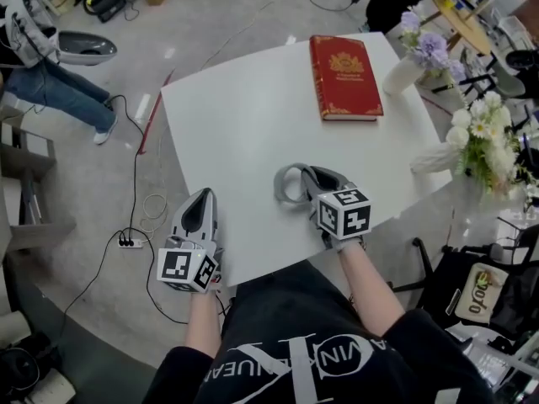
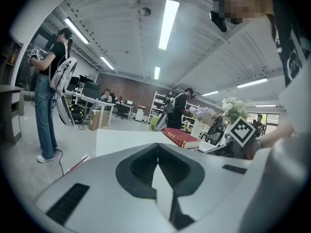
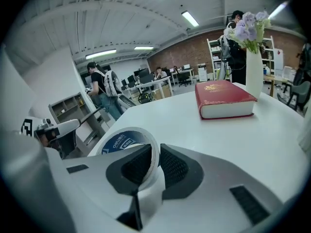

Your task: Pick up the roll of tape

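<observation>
The roll of tape (image 1: 289, 187), white with a blue-printed core (image 3: 116, 141), sits near the front of the white table (image 1: 244, 124). My right gripper (image 1: 296, 183) is shut on the roll's wall, with one pad inside the ring and the other outside it (image 3: 156, 147). At the table's front left edge, my left gripper (image 1: 202, 199) points across the tabletop. Its jaws meet at the tips with nothing between them (image 2: 157, 147).
A red book (image 1: 345, 76) lies at the far side of the table (image 3: 226, 98). A white vase of purple flowers (image 1: 404, 72) stands beside it, and white flowers (image 1: 484, 137) at the right edge. People and desks are farther off; cables lie on the floor to the left.
</observation>
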### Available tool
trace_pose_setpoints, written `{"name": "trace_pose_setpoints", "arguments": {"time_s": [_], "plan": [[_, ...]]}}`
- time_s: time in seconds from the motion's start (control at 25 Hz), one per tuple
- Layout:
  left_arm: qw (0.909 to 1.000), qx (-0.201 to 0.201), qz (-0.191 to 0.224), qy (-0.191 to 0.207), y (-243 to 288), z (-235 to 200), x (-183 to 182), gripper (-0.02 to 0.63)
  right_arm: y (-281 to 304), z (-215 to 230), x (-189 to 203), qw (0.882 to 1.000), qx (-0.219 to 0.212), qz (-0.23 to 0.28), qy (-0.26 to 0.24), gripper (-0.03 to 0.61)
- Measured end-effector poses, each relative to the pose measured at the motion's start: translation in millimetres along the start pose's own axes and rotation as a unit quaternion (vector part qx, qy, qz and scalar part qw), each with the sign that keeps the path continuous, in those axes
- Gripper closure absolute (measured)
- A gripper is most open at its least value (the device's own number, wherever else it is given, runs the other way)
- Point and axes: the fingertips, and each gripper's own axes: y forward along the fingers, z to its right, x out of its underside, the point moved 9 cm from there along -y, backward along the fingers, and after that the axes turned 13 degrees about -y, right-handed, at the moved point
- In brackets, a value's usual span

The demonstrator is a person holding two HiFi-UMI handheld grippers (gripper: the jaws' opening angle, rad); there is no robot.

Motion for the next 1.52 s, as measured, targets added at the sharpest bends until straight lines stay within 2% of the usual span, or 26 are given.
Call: {"name": "trace_pose_setpoints", "arguments": {"time_s": [0.36, 1.52], "plan": [[0.9999, 0.007, 0.009, -0.002, -4.0, 0.9, -6.4, 0.609, -18.9, -1.0, -10.8, 0.998, 0.001, 0.050, 0.028, 0.511], [0.9986, 0.022, 0.046, 0.016, -4.2, 11.7, -39.5, 0.609, -55.0, 4.8, -54.9, 0.987, 0.011, 0.155, 0.036, 0.511]]}}
